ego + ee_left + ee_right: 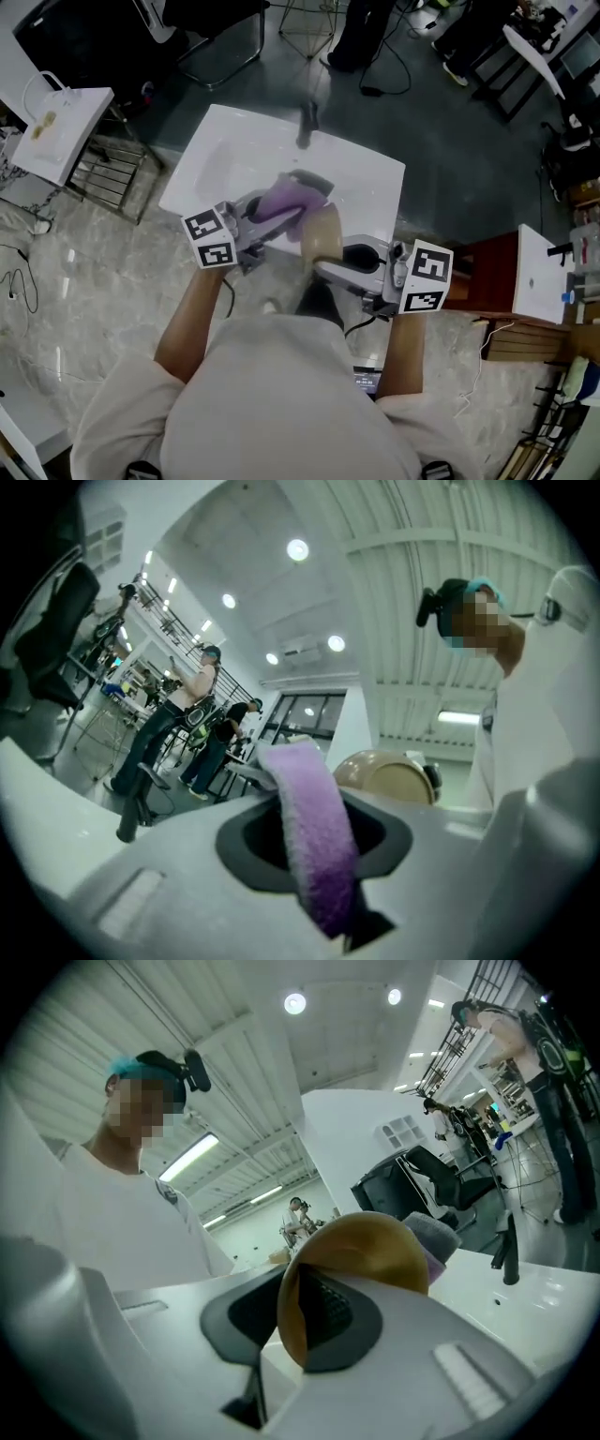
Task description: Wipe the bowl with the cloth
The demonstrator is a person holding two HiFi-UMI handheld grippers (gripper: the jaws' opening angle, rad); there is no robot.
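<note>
Fingers of my left gripper (314, 846) are clamped on a fold of the purple cloth (298, 780), soft and limp, so I judge it needs pressing flat to wipe. My right gripper (291, 1321) pinches the rim of the tan bowl (375, 1246), which looks stiff, smooth and light, likely to swivel in so thin a hold. Both hang over the near edge of the white table (366, 187), cloth against bowl. A dark post (307, 122) stands well beyond, out of the way.
</note>
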